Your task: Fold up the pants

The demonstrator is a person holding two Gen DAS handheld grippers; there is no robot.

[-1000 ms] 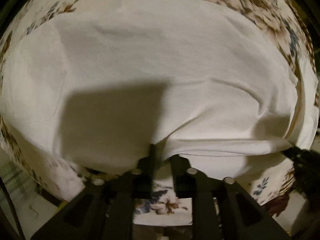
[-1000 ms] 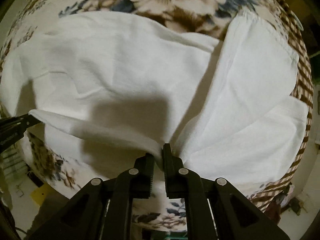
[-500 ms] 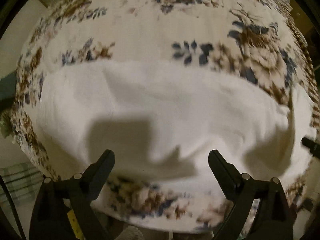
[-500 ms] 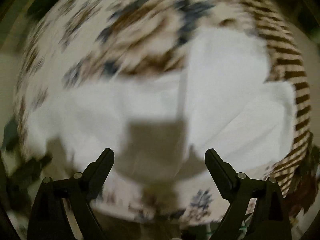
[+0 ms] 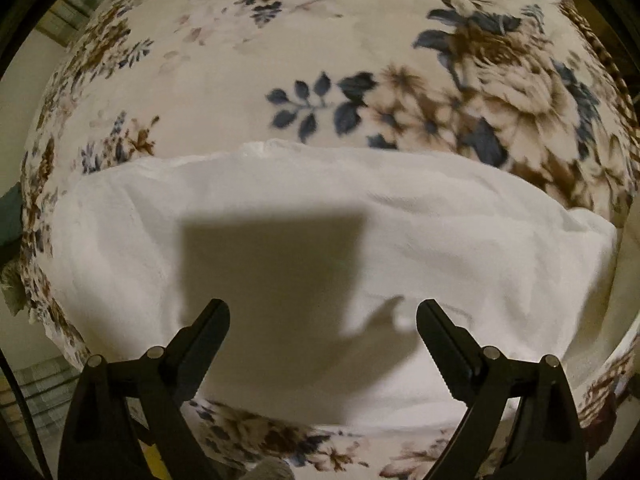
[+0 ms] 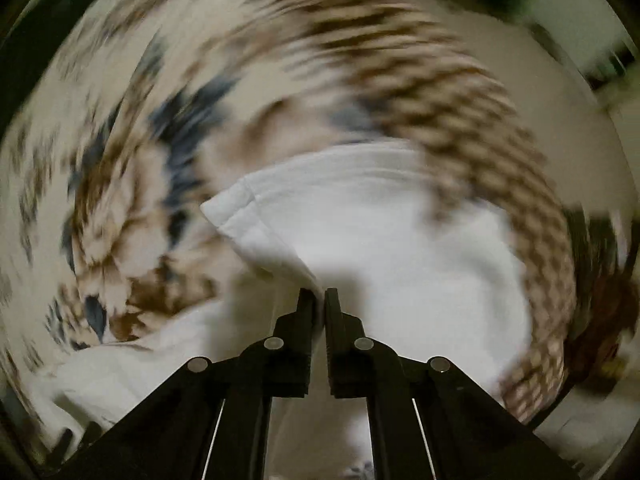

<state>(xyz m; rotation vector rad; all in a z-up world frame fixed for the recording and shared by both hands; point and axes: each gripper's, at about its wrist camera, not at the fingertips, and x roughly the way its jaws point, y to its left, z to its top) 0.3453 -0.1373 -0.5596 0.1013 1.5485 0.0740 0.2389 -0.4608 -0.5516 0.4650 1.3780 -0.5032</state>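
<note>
A cream blanket printed with blue and brown flowers covers the work surface under dim, yellowish light; a brown checked band runs along one edge of it in the right wrist view.

The left gripper points down over the cloth with its two black fingers spread wide and nothing between them. Its blocky shadow falls on the white pants directly below. The pants lie as a broad, folded white band across the blanket, from the left side of that view to the right, with a slightly ruffled far edge and soft wrinkles.

The right gripper also points down, its fingers pressed together. A fold of the white pants rises to the fingertips and appears pinched between them, with a hemmed corner of the fabric standing out up and to the left. This view is heavily blurred, so the flower pattern smears into streaks around the white cloth. More white fabric lies at the lower left.
</note>
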